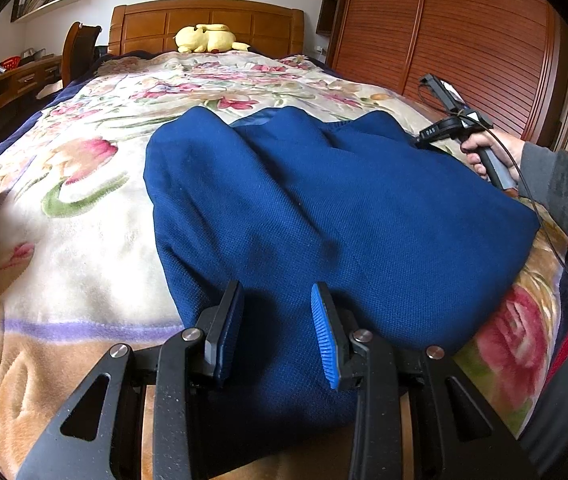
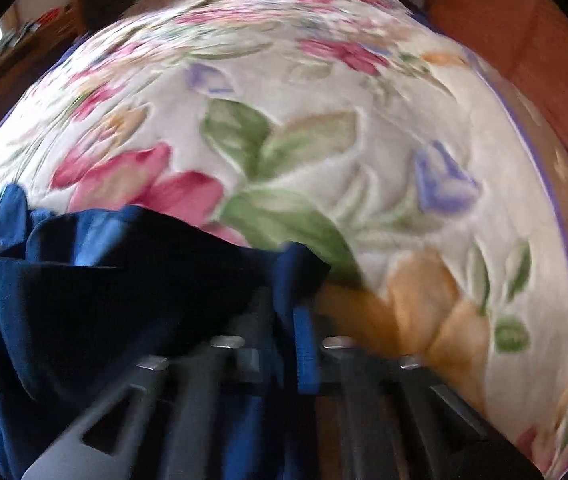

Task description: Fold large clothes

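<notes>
A floral blanket point(image 1: 84, 240) covers the bed, a yellow plush toy point(image 1: 206, 38) at its twelve o'clock end. At the centre lies the blue garment point(image 1: 303, 208). The left gripper point(image 1: 278, 328) hangs over its near hem, jaws parted, grasping nothing. At three o'clock a hand point(image 1: 491, 152) holds the right gripper point(image 2: 303, 320), clenched on the garment's blurred edge.
</notes>
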Demonstrator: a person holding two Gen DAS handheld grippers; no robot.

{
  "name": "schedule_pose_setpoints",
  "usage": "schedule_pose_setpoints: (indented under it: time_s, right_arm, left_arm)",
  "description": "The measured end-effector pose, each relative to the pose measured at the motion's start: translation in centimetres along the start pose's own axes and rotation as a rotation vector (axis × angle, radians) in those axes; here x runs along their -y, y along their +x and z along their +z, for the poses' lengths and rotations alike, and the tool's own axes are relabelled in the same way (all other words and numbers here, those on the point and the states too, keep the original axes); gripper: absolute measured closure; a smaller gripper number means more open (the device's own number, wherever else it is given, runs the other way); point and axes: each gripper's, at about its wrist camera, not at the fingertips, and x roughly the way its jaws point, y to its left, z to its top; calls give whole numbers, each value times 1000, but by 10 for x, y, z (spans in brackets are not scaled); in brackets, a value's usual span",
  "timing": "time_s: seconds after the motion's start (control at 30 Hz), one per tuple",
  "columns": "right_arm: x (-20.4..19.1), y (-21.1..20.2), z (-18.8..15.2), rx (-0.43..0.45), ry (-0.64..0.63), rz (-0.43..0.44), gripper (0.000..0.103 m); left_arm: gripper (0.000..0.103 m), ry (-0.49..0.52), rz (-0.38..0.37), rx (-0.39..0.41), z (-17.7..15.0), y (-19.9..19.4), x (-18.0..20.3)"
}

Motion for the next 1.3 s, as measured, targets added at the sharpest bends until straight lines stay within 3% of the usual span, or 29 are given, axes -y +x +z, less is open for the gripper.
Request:
schedule_pose_setpoints:
  time_s: [0.1,0.17,0.27,0.4,0.43,0.5,0.53,0.57,0.87,1.0,1.1,1.13,1.2,1.27,1.3]
  right_arm:
    - [0,-18,5,109,-1,-46,97]
    - [10,-23,8,148,44,-122,98]
    - [28,-10,7,83,131,-166,98]
    - [25,-6,0,68,103,-195,98]
    - [25,-7,-1,62,101,-205,94]
    - [19,-16,-1,68,86,-231,78]
    - [12,-21,1,83,65,-242,64]
    - [2,-31,0,104,39,-239,59]
    - [-107,-66,-36,141,-172,100,58]
    - [-141,-61,-39,135,-225,157,58]
    - [-153,-47,-35,99,-242,108,58]
    - [-155,-39,-31,84,-243,101,59]
    - [-158,-24,-22,59,-247,69,72]
    - [-158,-2,-7,24,-230,52,99]
    - [-161,8,-2,13,-229,50,100]
  left_arm:
    - [67,1,1,0,0,0,0]
    - [67,1,0,0,0,0,0]
    - [67,1,0,-2,0,1,1]
    - [67,1,0,-2,0,1,1]
    - [67,1,1,-2,0,1,1]
    - [67,1,0,-1,0,1,1]
    - [67,1,0,-2,0,1,1]
    - [67,1,0,-2,0,1,1]
    - [67,2,2,-1,0,-1,1]
    - [67,1,0,-1,0,0,1]
    - [67,1,1,-1,0,0,1]
    - [67,2,1,-1,0,0,1]
    - [67,2,2,-1,0,0,1]
    - [67,3,3,-2,0,0,2]
    - [67,3,3,-2,0,0,1]
